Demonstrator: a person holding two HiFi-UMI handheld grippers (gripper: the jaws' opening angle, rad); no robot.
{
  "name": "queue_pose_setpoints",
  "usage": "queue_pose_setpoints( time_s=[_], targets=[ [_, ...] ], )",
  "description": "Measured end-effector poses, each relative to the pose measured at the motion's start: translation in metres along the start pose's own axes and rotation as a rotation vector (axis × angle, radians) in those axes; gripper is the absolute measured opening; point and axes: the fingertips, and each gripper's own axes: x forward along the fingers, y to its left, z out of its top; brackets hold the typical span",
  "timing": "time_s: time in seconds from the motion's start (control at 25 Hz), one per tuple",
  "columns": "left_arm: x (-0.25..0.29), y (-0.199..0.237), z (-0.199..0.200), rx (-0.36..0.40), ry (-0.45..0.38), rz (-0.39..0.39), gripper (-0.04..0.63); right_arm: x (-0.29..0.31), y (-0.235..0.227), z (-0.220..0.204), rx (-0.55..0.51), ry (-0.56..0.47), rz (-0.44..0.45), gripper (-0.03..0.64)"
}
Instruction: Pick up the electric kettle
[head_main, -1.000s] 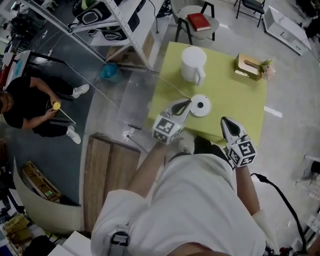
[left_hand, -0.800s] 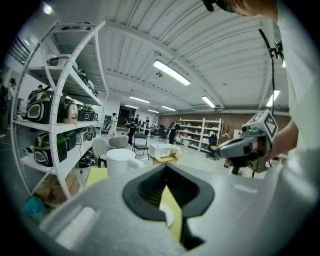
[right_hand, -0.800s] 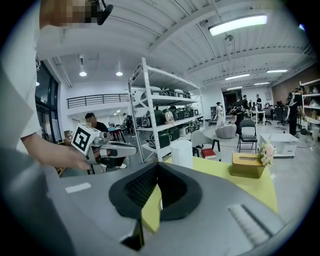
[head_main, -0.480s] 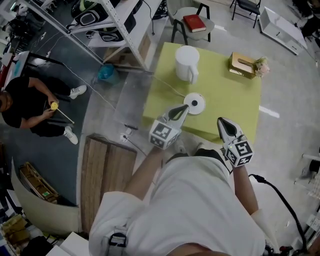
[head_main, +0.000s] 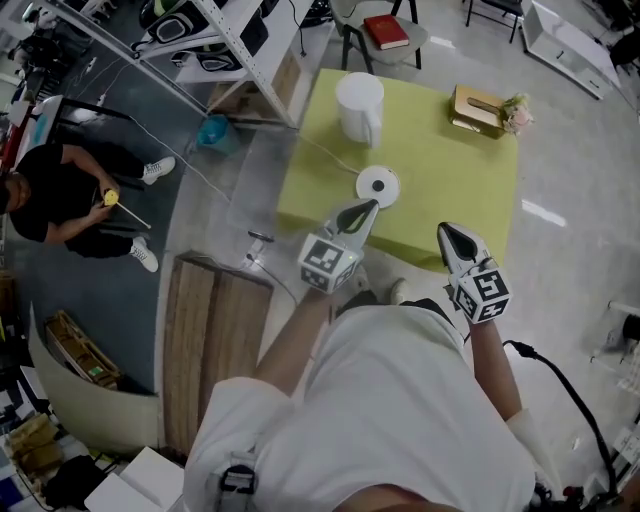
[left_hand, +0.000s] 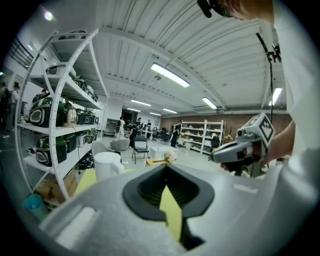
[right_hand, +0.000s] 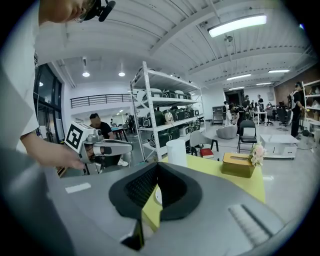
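The kettle (head_main: 358, 103) and table (head_main: 440, 195) have slid up-left in the head view, perhaps as the person (head_main: 400, 400) shifts.

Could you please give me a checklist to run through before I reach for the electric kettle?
1. Electric kettle standing upright on the table: ok.
2. Handle turned toward the near side: ok.
3. Kettle lifted clear of its power stand: ok, the kettle base lies apart from it, nearer the person.
4. Left gripper jaws open for a grasp: not ok, shut and empty.
5. Right gripper jaws open: not ok, shut and empty.
6. Water inside the kettle: cannot tell.
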Motion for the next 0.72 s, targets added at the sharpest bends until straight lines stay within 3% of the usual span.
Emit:
queue_pose_setpoints(
  time_s=[0.72],
  targets=[
    [-0.026, -0.078, 0.007, -0.052, -0.062, 0.132, 0.0, -0.066, -0.004, -0.023, -0.045, -0.015, 0.109, 0.005]
  ],
)
